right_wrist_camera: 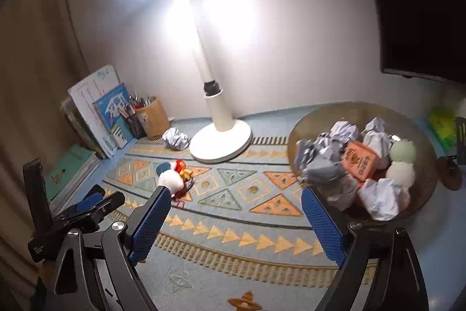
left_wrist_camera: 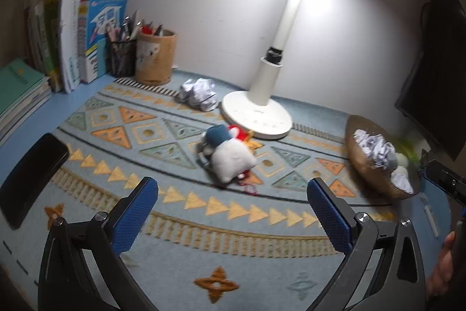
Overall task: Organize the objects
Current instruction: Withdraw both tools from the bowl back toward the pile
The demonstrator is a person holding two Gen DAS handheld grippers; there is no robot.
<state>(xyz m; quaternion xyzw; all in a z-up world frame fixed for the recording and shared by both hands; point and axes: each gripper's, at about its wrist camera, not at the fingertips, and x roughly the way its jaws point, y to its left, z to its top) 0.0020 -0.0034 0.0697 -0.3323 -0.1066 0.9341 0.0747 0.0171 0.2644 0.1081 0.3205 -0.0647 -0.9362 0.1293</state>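
A white and blue plush toy (left_wrist_camera: 228, 155) lies on the patterned mat (left_wrist_camera: 163, 212), just in front of the lamp base; the right wrist view shows the plush toy (right_wrist_camera: 171, 178) too. A crumpled paper ball (left_wrist_camera: 199, 93) rests near the wall beside the lamp. My left gripper (left_wrist_camera: 233, 213) is open above the mat, short of the toy, holding nothing. My right gripper (right_wrist_camera: 234, 222) is open too, with nothing between its blue pads. To its right stands a brown basket (right_wrist_camera: 326, 118) holding several paper balls, an orange box (right_wrist_camera: 361, 161) and a pale figure (right_wrist_camera: 402, 162).
A lit white desk lamp (left_wrist_camera: 257, 118) stands at the back centre. Books (left_wrist_camera: 84, 40), a mesh pen cup (left_wrist_camera: 122, 59) and a round pen holder (left_wrist_camera: 155, 60) line the back left. A black case (left_wrist_camera: 30, 179) lies at left. A dark monitor (left_wrist_camera: 437, 77) is at right.
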